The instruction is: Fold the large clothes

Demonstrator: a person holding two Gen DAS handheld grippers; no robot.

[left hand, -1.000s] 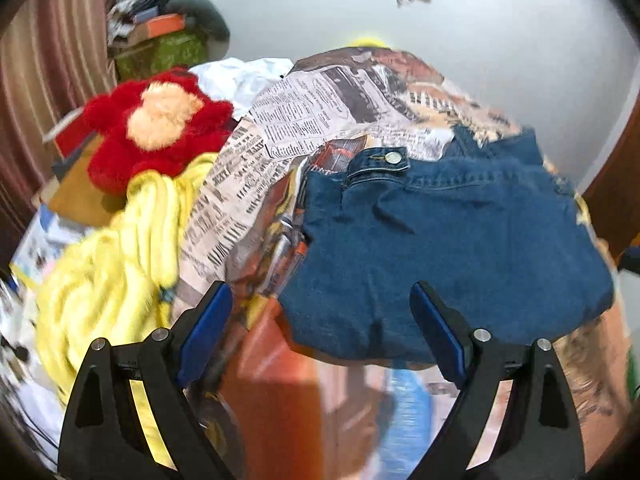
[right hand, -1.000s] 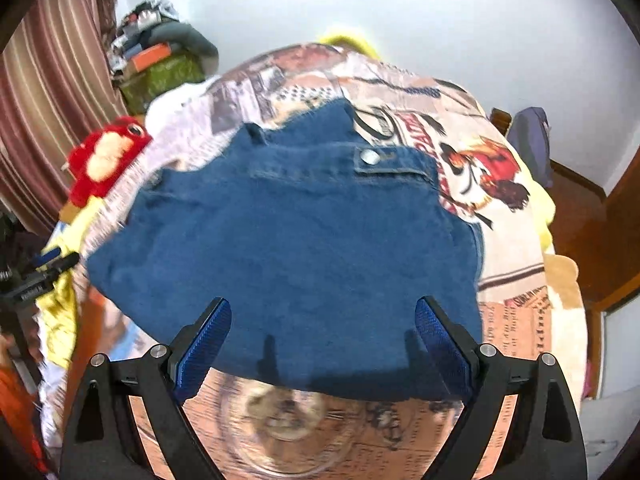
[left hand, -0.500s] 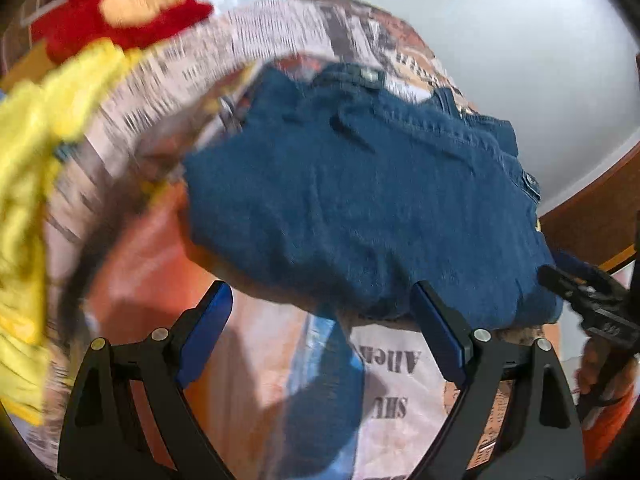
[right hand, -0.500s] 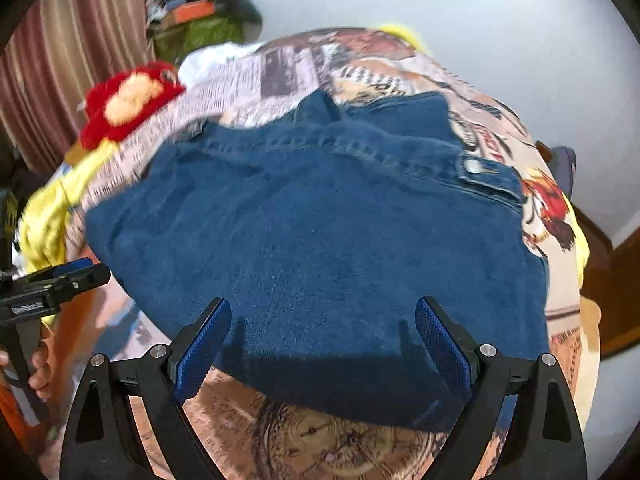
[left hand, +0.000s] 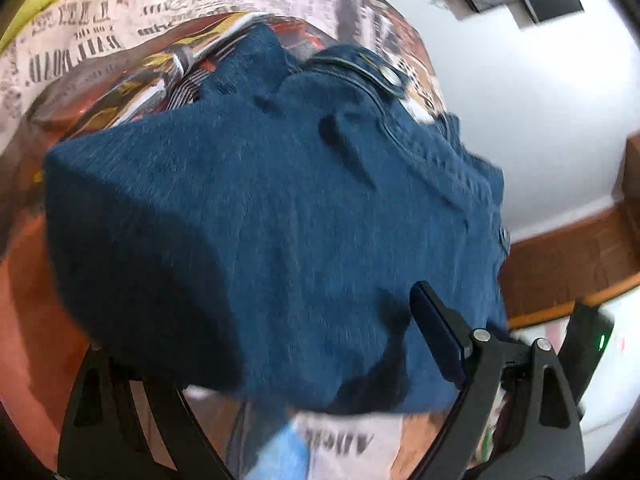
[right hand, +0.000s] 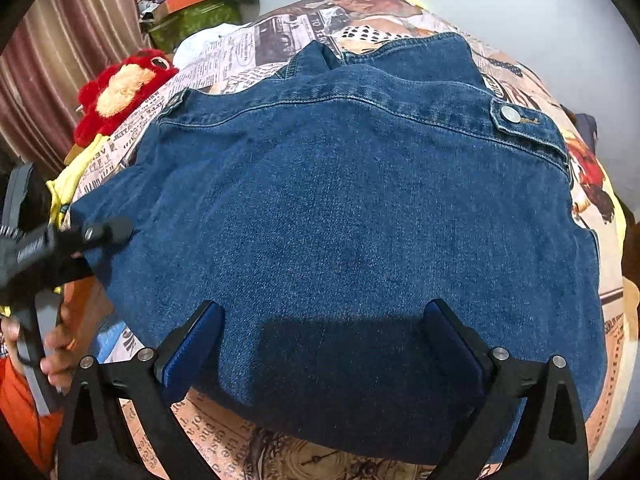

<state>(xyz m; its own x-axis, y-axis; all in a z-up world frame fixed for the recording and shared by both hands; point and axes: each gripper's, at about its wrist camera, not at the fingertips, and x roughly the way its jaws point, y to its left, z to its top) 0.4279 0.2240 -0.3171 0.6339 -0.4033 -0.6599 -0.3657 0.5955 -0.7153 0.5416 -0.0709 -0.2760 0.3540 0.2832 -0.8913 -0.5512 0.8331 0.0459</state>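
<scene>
The denim jacket (right hand: 352, 216) lies partly folded on the printed bedspread (right hand: 280, 28), its near hem at the bed's front edge. The right gripper (right hand: 320, 344) stands over that hem, its jaws opening, cloth between them but no pad pressing. The left gripper (left hand: 256, 344) is spread wide at the jacket's left side, one finger hidden under the cloth, gripping nothing. The risk, I judge, is that either gripper pinches only the top layer, so the fold slips apart or the thick denim bunches. The jacket's long axis runs side to side across the bed, collar end pointing away toward the wall.
</scene>
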